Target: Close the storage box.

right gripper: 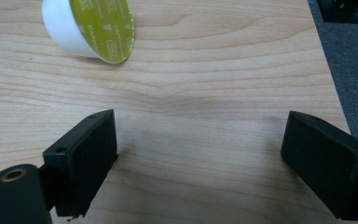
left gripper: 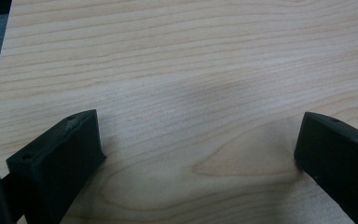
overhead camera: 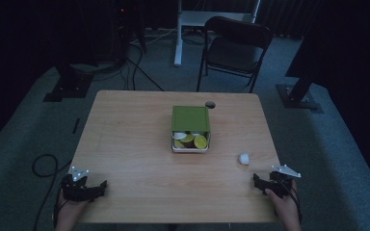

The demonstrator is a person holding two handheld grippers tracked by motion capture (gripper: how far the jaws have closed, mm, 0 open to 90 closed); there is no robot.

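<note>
Tools rest spread and empty at the near worktop (overhead camera: 139, 144) edge, the left tool (overhead camera: 98, 186) far from everything, the right tool (overhead camera: 259, 182) just short of a pod (right gripper: 89, 28) lying tipped on its side, which could roll off the right edge if nudged. Farther off, the half-lidded box (overhead camera: 190, 129) hides most of its pods, and dim light blurs them.

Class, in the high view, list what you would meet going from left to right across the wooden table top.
Left gripper → green box of round capsules → small white capsule lying loose → right gripper.
</note>
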